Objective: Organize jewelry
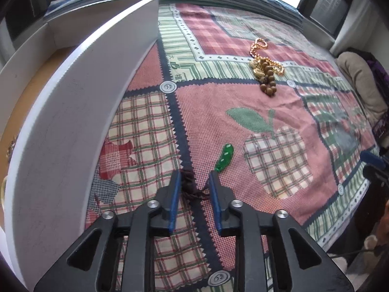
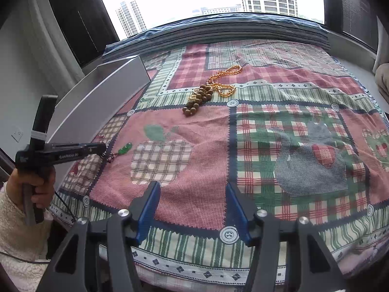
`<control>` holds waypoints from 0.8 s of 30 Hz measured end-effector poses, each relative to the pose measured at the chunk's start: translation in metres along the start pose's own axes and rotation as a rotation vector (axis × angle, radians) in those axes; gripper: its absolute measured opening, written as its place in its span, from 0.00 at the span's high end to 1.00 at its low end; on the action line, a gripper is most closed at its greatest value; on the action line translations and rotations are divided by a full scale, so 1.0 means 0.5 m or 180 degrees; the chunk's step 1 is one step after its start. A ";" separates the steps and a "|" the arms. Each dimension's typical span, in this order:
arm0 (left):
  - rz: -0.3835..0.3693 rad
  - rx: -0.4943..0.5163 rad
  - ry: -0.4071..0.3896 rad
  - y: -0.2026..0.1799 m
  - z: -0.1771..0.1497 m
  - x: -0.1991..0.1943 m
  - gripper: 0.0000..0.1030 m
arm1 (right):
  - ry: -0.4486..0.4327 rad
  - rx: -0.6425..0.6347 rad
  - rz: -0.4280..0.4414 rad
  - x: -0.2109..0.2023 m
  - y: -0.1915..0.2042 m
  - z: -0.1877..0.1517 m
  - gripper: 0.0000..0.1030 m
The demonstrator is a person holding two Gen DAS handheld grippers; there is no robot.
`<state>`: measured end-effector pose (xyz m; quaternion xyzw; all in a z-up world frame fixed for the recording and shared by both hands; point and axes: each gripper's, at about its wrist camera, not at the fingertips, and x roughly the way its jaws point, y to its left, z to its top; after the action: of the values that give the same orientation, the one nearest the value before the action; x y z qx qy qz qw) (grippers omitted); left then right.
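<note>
Step in hand: picking up the green pendant [image 1: 225, 157] by its dark braided cord [image 1: 192, 189], judged from the left tool [image 1: 194, 185] standing right over that cord.
Left tool: jaws partly apart; the cord lies between the blue pads [image 1: 175, 199], and I cannot tell whether either pad touches it. Nothing is clamped.
Pendant: on the patchwork bedspread [image 1: 279, 170], just ahead of the left tool's tips, near the white box [image 1: 73, 121].
White box: open, on the left side of the bed; a little jewelry shows inside at its near end.
Other jewelry: a brown wooden bead bracelet [image 2: 197, 101] and a gold bead chain [image 2: 225, 82] lie touching in a heap farther up the bedspread, well apart from both tools.
Right tool [image 2: 193, 209]: jaws wide apart, empty, hovering over the bedspread.
Next move: probably close the left pads on the cord, lift, and carry the pendant over the box wall; the thin cord could slip free.
</note>
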<state>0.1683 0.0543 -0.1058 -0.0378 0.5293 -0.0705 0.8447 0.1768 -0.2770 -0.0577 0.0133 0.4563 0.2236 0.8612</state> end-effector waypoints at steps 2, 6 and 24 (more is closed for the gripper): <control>-0.0051 0.0068 -0.0035 -0.003 -0.006 -0.003 0.62 | 0.0044 -0.0015 -0.0011 0.006 -0.005 0.018 0.45; -0.0052 0.0306 -0.0039 -0.022 -0.014 0.005 0.54 | 0.0106 -0.0076 -0.0102 0.023 -0.023 0.073 0.45; 0.0170 0.0330 -0.0152 -0.006 -0.008 0.043 0.67 | 0.0601 0.0679 0.0225 0.366 -0.056 0.296 0.61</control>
<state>0.1735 0.0482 -0.1263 0.0185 0.5055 -0.0744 0.8594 0.3929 -0.2026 -0.1205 0.0997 0.5556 0.2042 0.7998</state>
